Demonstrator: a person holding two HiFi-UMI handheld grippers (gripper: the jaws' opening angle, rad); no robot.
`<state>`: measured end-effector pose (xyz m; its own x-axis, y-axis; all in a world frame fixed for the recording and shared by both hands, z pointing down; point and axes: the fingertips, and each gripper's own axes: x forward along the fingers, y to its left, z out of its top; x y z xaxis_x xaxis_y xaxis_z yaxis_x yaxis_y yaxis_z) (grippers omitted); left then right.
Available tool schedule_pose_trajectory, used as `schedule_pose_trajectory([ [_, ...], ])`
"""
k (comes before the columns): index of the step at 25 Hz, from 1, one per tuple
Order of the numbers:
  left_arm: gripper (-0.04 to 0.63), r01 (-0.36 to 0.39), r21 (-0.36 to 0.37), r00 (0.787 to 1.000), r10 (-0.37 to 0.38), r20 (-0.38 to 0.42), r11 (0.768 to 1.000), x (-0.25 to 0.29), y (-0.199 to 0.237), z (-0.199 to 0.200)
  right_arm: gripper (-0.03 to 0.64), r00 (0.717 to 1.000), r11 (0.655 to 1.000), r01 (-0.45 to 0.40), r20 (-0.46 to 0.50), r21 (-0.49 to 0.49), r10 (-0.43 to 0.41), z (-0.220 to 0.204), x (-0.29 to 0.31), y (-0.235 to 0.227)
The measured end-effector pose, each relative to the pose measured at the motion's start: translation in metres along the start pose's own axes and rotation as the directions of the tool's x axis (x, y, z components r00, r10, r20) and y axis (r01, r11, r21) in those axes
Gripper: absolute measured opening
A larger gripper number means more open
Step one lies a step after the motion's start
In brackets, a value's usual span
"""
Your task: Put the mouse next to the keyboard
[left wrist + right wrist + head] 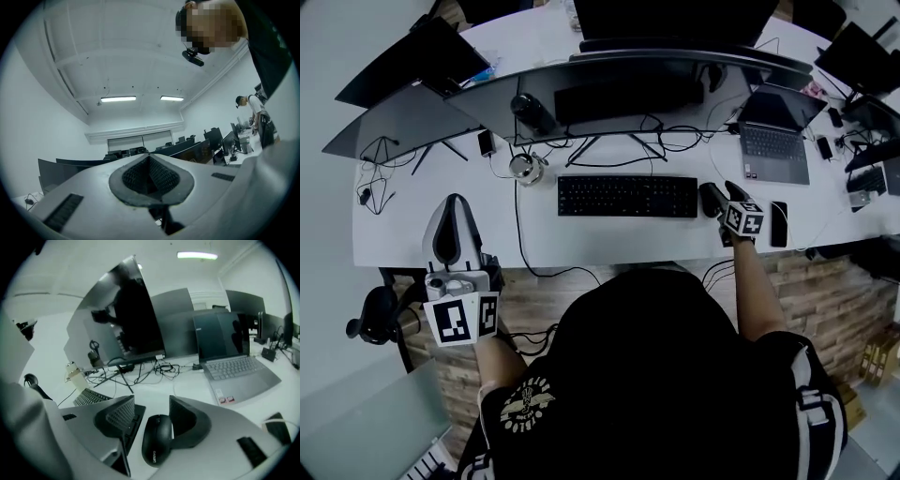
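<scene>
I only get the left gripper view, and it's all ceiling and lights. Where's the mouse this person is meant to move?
Observer: The black mouse lies on the white desk, just right of the black keyboard.
Operator: Is anything holding it?
Observer: The right gripper straddles it with fingers apart. A gap shows beside the finger on the keyboard side, so it isn't clamped.
Operator: And where is my gripper?
Observer: The left gripper is held up at the desk's near left edge, far from the mouse.
</scene>
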<state>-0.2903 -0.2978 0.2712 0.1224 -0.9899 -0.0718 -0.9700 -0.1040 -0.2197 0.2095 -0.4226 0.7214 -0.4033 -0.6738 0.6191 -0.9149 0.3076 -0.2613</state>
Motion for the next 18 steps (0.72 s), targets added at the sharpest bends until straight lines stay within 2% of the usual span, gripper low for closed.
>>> schedule_pose_trajectory([
  [3,0.002,0.004,-0.008,1.0,-0.004,0.016,1.0,-0.008,0.003,0.003,0.128,0.993,0.996,0.009,0.116,-0.084,0.001,0.033,-0.027,0.015],
  [6,0.002,0.003,-0.016,1.0,-0.002,0.021,1.0,-0.019,0.007,0.004,0.003,0.982,0.99,0.017,0.191,-0.142,0.01,0.052,-0.053,0.034],
  [11,0.002,0.011,-0.073,0.999,-0.007,0.053,0.997,-0.033,0.01,0.006,0.002,0.963,0.978,-0.007,0.262,-0.211,0.063,0.07,-0.089,0.067],
  [15,0.002,0.018,-0.014,0.999,-0.017,0.042,1.0,-0.042,0.007,0.005,0.002,0.935,0.974,-0.015,0.342,-0.226,0.094,0.099,-0.126,0.095],
  [18,0.002,0.024,-0.019,0.998,-0.023,0.056,1.0,-0.052,0.003,0.006,0.002,0.908,0.971,-0.028,0.4,-0.239,0.124,0.119,-0.158,0.115],
])
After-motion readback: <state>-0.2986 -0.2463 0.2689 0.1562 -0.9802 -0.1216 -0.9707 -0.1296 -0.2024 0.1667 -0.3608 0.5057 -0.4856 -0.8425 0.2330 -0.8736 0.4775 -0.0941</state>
